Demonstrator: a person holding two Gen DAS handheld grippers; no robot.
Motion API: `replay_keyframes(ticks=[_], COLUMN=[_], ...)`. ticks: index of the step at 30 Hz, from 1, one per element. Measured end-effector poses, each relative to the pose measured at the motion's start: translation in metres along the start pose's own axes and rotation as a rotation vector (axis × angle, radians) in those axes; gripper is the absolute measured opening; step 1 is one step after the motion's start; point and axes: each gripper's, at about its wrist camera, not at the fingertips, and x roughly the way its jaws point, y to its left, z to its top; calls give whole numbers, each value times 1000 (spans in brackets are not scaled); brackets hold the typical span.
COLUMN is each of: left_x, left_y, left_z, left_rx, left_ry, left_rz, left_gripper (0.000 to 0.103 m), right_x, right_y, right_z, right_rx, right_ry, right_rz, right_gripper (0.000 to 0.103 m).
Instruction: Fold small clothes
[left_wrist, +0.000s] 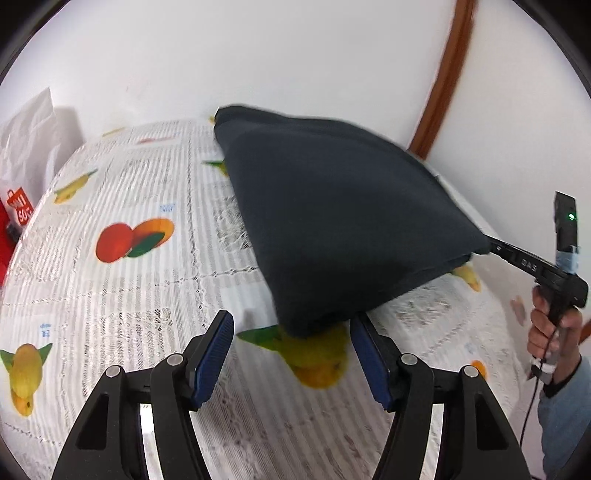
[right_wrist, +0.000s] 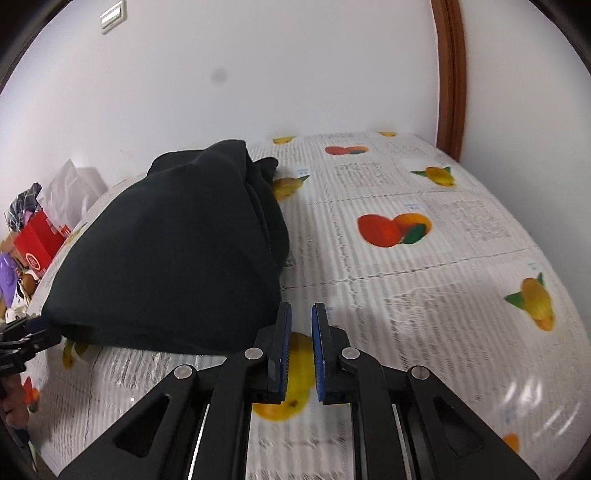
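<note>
A dark navy folded garment lies on the fruit-print tablecloth; it also shows in the right wrist view. My left gripper is open, its blue pads wide apart, with the garment's near corner just ahead between them, not held. My right gripper has its pads a narrow gap apart and holds nothing; the garment's edge lies just left of its fingertips. In the left wrist view the right gripper touches the garment's right corner; its tips are hidden there.
The table meets a white wall with a brown door frame at the back right. A white bag and red box with clutter stand at the table's left side. The tablecloth stretches right of the garment.
</note>
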Motion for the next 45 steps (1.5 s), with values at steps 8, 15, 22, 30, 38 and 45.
replay_keyframes(ticks=[8,15,22,30,38,45], left_x=[10,35,20,59,61,58], left_y=[9,15,38,37,39,42], left_z=[42,41,67,72,67,70], left_rx=[-2,29,13,50,41,47], left_ry=[-16,60,11,127,132,126], left_rz=[66,42,81,-121,-156,-135], left_gripper=[63,66,65,70,70,70], right_x=[-21,21,95,189,181,174], right_y=[15,41,65,69,45,34], right_z=[55,105,152,183,194,191], right_rx=[-55,-123,-103,35,73,144], right_ry=[-60,6,113,287,112,158], right_rz=[-17,-15,55,182,104,192], right_gripper=[18,39,44,32,3,16])
